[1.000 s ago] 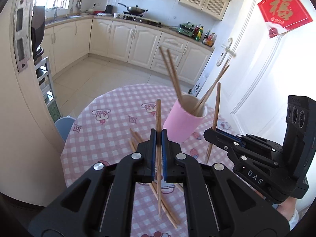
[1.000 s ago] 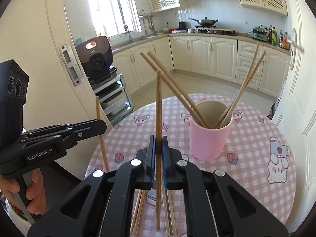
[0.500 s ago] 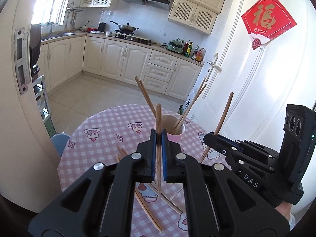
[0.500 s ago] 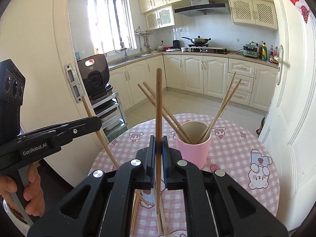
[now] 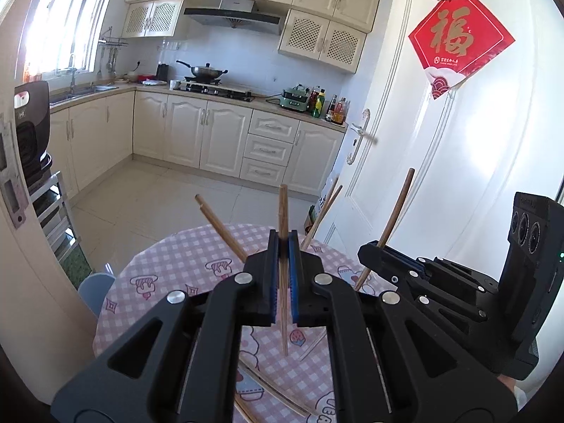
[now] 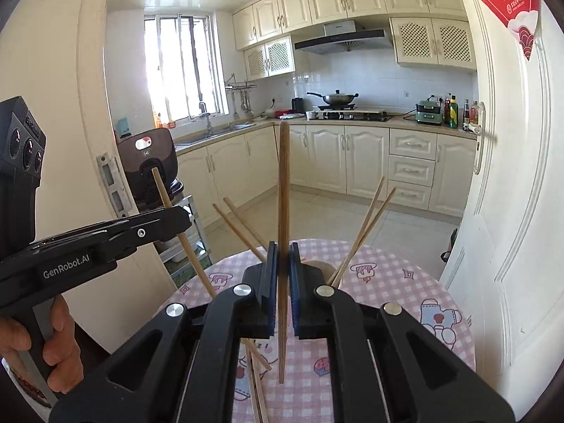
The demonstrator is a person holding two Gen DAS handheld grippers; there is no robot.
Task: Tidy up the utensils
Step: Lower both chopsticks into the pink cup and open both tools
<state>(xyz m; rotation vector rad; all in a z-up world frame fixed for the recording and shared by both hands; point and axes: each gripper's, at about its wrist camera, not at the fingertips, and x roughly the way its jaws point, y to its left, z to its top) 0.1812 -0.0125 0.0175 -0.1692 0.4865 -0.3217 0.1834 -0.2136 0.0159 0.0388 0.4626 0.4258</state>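
My left gripper [image 5: 282, 246] is shut on a wooden chopstick [image 5: 283, 211] held upright, high above the round table [image 5: 169, 268]. My right gripper [image 6: 282, 257] is shut on another upright chopstick [image 6: 283, 176]. Each gripper shows in the other's view, the right gripper [image 5: 370, 252] and the left gripper [image 6: 176, 218], each with its chopstick. The cup [image 6: 322, 267] is mostly hidden behind my right gripper; several chopsticks [image 6: 363, 232] stick out of it. Loose chopsticks [image 6: 257, 380] lie on the tablecloth below.
A white door [image 5: 440, 183] stands close on the right of the table. A door frame [image 6: 91, 141] and a rack with an appliance [image 6: 151, 162] are on the left. Kitchen cabinets [image 5: 211, 134] line the far wall.
Both grippers have risen and tilted up with their chopsticks. The cup and table have dropped low in both views and the cup is now largely hidden.
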